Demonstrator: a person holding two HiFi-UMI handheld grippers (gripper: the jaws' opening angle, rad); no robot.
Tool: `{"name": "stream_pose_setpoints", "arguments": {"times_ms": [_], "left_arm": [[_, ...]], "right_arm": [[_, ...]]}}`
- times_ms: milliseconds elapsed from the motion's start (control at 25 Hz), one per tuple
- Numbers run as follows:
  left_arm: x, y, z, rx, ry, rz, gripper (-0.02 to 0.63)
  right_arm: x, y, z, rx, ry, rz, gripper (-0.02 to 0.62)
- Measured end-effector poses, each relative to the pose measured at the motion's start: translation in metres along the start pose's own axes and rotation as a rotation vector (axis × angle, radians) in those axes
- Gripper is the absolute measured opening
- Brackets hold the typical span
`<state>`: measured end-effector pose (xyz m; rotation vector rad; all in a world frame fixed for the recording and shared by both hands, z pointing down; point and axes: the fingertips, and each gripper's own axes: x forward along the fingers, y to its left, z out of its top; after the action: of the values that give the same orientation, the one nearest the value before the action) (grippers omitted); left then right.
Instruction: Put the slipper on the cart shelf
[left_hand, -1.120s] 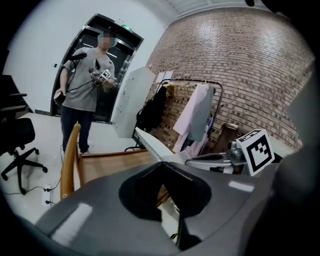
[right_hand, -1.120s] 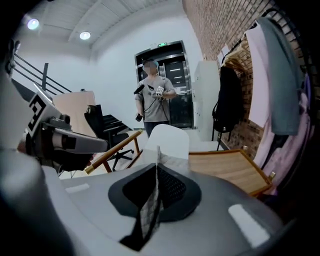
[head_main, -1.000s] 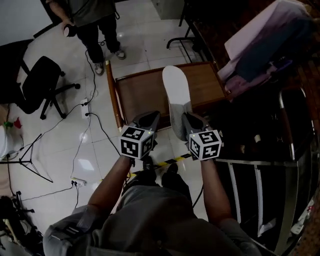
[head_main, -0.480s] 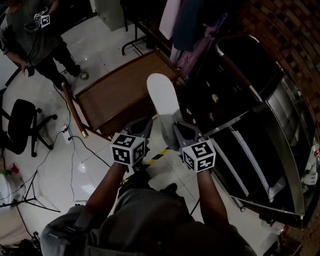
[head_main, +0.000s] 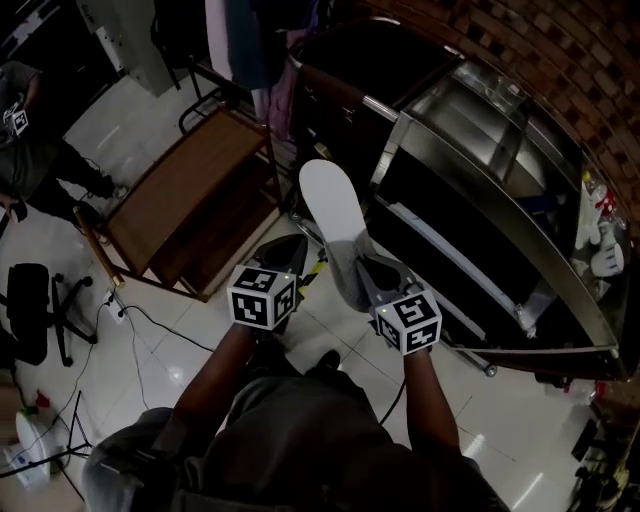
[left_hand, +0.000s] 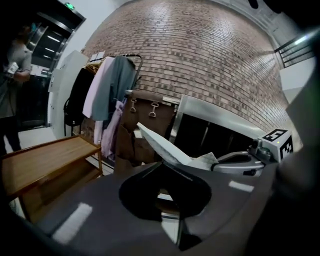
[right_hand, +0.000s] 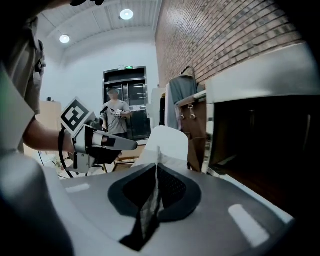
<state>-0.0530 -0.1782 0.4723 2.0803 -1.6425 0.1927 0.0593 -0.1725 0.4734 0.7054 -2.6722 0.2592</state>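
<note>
A white slipper (head_main: 333, 205) sticks out forward from my right gripper (head_main: 352, 268), whose jaws are shut on the slipper's thin rear edge. In the right gripper view the slipper (right_hand: 168, 142) rises just beyond the pinched jaws (right_hand: 156, 172). My left gripper (head_main: 287, 252) hangs beside it to the left, shut with nothing in it; its own view shows closed jaws (left_hand: 170, 176), with the slipper (left_hand: 159, 144) and the right gripper (left_hand: 244, 163) to the right. The steel cart (head_main: 470, 215) with dark shelves stands just right of the slipper's tip.
A low wooden rack (head_main: 185, 195) stands on the floor at the left. Clothes hang on a rail (head_main: 245, 40) behind it. An office chair (head_main: 30, 310) and floor cables (head_main: 150, 320) lie at the far left. A person (right_hand: 116, 117) stands in the background.
Both grippers and the slipper have swung right, away from the wooden rack and toward the steel cart. The slipper stays gripped in the right gripper throughout.
</note>
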Motion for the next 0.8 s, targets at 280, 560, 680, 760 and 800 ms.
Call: {"name": "stream_pose_setpoints", "arguments": {"times_ms": [280,560,680,760,800], "left_arm": [[0.041,-0.107,-0.011,0.089,0.038,-0.156,0.008],[0.075,-0.189,-0.026,0.160,0.110,-0.343,0.008],[0.093,-0.209,-0.023,0.175,0.118,-0.399,0.008],[0.106,-0.216,-0.021,0.176,0.121,-0.430,0.008],[0.113,-0.219,-0.020,0.178,0.124,-0.448,0.008]], "right_arm": [[-0.097,-0.052,-0.046,0.083,0.006,-0.164,0.009],[-0.169,-0.111,-0.082,0.229,0.013,-0.424,0.009],[-0.184,-0.137,-0.088,0.273,0.015,-0.507,0.009],[-0.188,-0.155,-0.092,0.290,0.029,-0.553,0.009],[-0.189,-0.165,-0.095,0.296,0.039,-0.579,0.009]]}}
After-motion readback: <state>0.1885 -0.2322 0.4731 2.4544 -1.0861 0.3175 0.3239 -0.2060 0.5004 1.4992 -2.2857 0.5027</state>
